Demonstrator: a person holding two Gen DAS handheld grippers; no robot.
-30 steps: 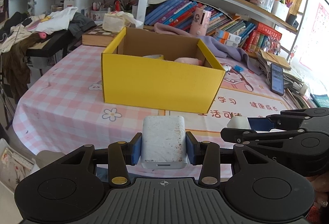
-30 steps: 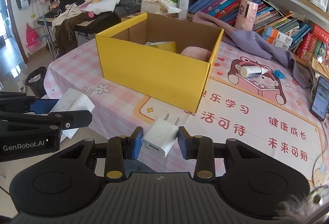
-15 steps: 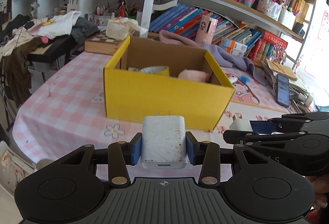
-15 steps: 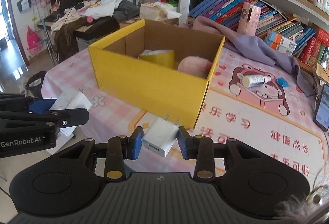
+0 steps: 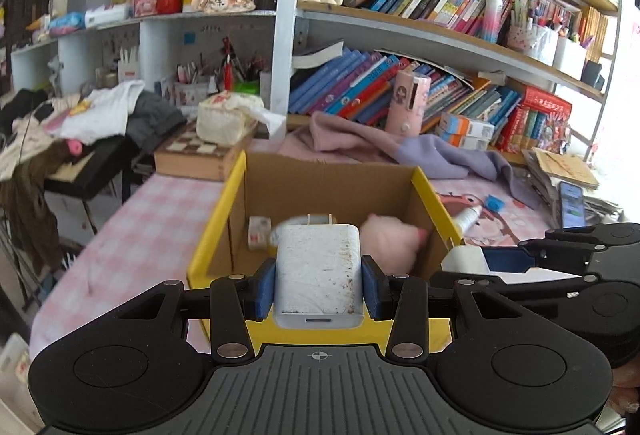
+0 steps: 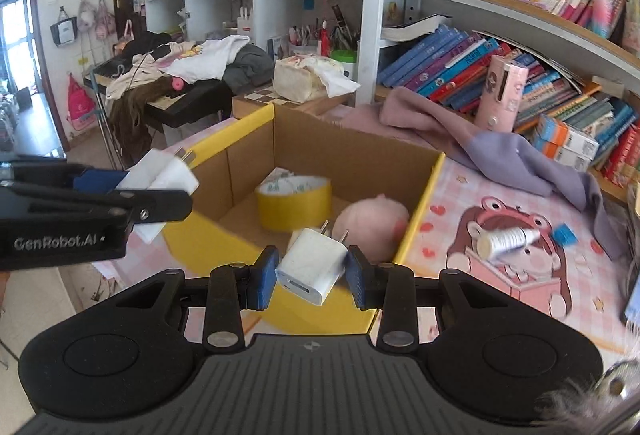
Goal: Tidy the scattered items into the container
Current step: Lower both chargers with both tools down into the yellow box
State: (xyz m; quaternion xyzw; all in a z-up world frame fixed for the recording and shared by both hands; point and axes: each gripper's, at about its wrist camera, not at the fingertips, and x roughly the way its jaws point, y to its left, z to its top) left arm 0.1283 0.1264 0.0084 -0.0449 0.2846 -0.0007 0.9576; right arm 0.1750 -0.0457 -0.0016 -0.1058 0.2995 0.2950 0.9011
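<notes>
Both chargers have been carried over the yellow box (image 6: 416, 203): left tongs (image 5: 319, 281) grip the larger charger (image 5: 319, 271), right tongs (image 6: 312, 273) the small charger (image 6: 312, 267), seemingly poised for release.

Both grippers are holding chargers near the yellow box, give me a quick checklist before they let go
1. Left gripper shut on large charger, squarely held: ok.
2. Right gripper shut on small charger, held skewed: ok, watch it.
3. Yellow box open on top: ok.
4. Chargers past the near wall, over the opening: cannot tell.
5. Free floor in box beside tape roll and pink toy: ok.
6. Grippers apart from each other: ok.
</notes>
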